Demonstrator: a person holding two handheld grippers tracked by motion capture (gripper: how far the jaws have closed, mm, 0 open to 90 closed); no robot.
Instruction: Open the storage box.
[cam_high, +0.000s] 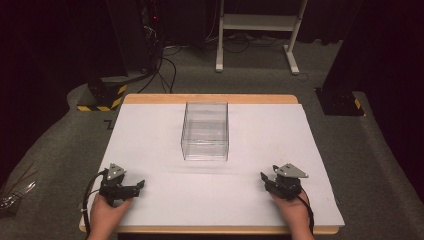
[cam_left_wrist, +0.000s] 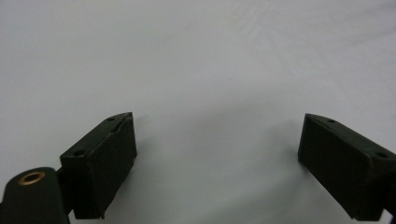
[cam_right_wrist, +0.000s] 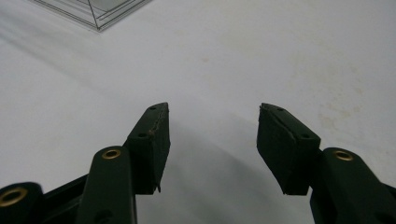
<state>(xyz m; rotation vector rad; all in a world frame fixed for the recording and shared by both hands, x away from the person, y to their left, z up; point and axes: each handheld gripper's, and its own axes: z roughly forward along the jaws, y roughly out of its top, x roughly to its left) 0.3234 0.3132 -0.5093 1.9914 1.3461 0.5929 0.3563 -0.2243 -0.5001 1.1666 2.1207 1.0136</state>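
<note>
- 2 grippers rest on the near part of the white table (cam_high: 150, 140) in the high view: the left gripper (cam_high: 141, 185) at the left, the right gripper (cam_high: 263, 176) at the right, each in a hand, both well apart from the clear box (cam_high: 205, 131) standing between and beyond them.
- Left gripper view: left gripper (cam_left_wrist: 217, 140) jaws spread wide, only bare tabletop between them.
- Right gripper view: right gripper (cam_right_wrist: 212, 128) jaws likewise spread, holding nothing; a corner of the clear box (cam_right_wrist: 95, 11) at the top left.
</note>
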